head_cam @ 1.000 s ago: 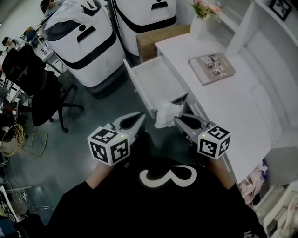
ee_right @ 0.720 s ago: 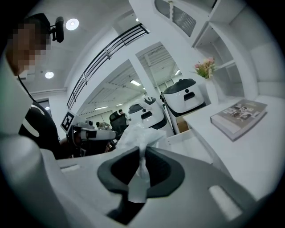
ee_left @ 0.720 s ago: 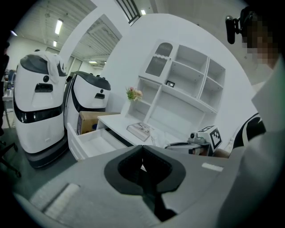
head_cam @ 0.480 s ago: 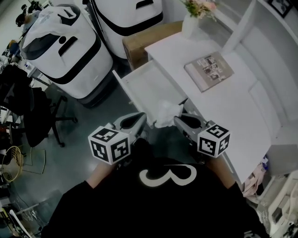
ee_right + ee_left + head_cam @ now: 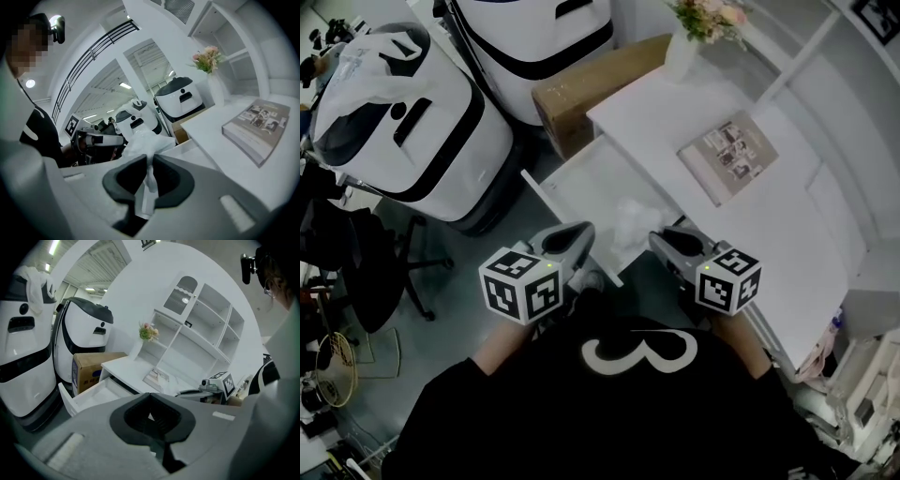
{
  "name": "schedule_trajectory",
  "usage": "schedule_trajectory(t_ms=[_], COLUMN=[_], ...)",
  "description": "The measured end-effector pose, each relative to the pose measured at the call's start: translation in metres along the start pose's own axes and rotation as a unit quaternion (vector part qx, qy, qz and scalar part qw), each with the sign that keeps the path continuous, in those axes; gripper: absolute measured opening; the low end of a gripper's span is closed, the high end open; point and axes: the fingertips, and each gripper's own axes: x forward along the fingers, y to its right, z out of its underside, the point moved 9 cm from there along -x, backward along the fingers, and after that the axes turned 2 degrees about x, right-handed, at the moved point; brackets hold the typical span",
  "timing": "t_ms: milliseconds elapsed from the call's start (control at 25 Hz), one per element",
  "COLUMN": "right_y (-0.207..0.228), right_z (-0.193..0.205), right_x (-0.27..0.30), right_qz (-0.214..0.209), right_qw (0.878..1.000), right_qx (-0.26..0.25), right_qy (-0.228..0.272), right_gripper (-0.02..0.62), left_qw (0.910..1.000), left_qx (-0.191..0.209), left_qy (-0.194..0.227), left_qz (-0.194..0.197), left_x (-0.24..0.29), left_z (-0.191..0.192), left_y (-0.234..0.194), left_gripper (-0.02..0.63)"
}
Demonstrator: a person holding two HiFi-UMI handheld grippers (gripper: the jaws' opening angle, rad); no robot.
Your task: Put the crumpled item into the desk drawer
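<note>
A crumpled white tissue (image 5: 635, 219) hangs from my right gripper (image 5: 660, 240), whose jaws are shut on its lower end. In the right gripper view the tissue (image 5: 142, 138) bulges above the right gripper (image 5: 149, 163). It hovers over the near end of the open white desk drawer (image 5: 581, 192), beside the desk (image 5: 769, 225). My left gripper (image 5: 574, 238) is shut with nothing in it and sits just outside the drawer's front panel. The left gripper (image 5: 150, 398) looks toward the drawer (image 5: 96, 393) from the side.
A book (image 5: 728, 155) lies on the desk, and a vase of flowers (image 5: 692, 36) stands at its far end. A cardboard box (image 5: 591, 82) and two large white machines (image 5: 394, 108) stand beyond the drawer. An office chair (image 5: 356, 253) is at the left.
The drawer and desk have drawn closer under the grippers. The tissue, still in the right gripper, has gone from in front of the drawer to over its near end.
</note>
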Motion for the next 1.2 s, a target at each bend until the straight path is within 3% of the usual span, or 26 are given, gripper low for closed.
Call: schedule_trajectory(t_ms=[520, 1200], right_y=[0.027, 0.069], right_z=[-0.019, -0.004], right_x=[0.067, 0.132], right_qz=[0.042, 0.1], right_qw=[0.999, 0.993], right_qx=[0.012, 0.02], right_qy=[-0.014, -0.065], right_gripper=[0.044, 0.044], left_qw=[0.9987, 0.9968], left_qx=[0.007, 0.007], left_qy=[-0.042, -0.075], left_qz=[0.027, 0.028], left_x=[0.034, 0.072], left_z=[-0.021, -0.019], left_y=[-0.073, -0.136], left_gripper=[0.009, 0.009])
